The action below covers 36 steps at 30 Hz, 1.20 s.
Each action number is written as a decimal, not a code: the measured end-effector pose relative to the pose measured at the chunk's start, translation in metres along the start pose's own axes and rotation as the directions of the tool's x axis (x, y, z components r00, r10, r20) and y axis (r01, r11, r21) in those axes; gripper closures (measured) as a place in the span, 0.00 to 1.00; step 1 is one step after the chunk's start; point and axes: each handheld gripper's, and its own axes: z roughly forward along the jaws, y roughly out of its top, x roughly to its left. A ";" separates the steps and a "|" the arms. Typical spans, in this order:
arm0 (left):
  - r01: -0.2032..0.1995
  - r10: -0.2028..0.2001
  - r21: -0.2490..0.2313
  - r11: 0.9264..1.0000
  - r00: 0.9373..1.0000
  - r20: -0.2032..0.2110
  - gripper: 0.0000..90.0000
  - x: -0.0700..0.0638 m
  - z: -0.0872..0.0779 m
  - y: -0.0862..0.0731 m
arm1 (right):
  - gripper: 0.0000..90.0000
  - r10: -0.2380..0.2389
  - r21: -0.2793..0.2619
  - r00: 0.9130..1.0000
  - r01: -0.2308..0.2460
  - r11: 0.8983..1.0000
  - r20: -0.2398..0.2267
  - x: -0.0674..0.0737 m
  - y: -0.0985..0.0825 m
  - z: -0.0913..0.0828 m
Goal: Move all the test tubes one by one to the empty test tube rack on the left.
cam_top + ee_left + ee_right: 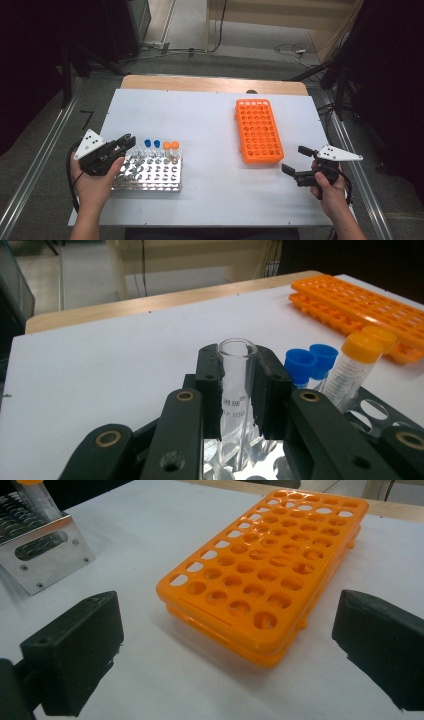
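Note:
My left gripper [235, 375] is shut on a clear glass test tube [235, 390], held upright over the metal rack [150, 175] at the table's left. In the high view that gripper [127, 141] sits at the rack's far left corner. Two blue-capped tubes [307, 362] and two orange-capped tubes [362, 352] stand in the rack's back row just beside it. My right gripper [295, 160] is open with nothing between its jaws, close to the near end of the empty orange rack [257, 130]. The right gripper view looks along that orange rack [265, 575] between the spread jaws.
A white mat [210, 120] covers the table, with a wooden edge [215, 84] at the far side. The metal rack's corner [45, 550] shows at the upper left of the right gripper view. Cables lie on the floor beyond the table.

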 end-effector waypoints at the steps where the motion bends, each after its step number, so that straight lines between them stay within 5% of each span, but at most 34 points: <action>1: 0.001 -0.001 0.010 1.000 1.000 -0.002 0.85 0.000 0.000 0.000 | 0.00 0.001 0.000 1.000 -0.001 1.000 0.000 0.000 0.000 0.000; 7: 0.013 -0.013 0.076 0.997 1.000 0.004 0.84 0.002 0.004 0.000 | 0.00 0.008 -0.001 1.000 -0.008 1.000 -0.006 -0.001 -0.001 0.000; 18: 0.021 -0.021 0.126 0.992 1.000 0.001 0.84 0.002 0.005 0.002 | 0.00 0.006 0.000 1.000 -0.006 1.000 -0.007 -0.001 -0.001 0.001; 36: 0.043 -0.043 0.135 0.990 0.999 -0.002 0.78 0.004 0.005 0.002 | 0.00 0.011 0.007 1.000 -0.011 1.000 -0.004 -0.002 -0.002 0.002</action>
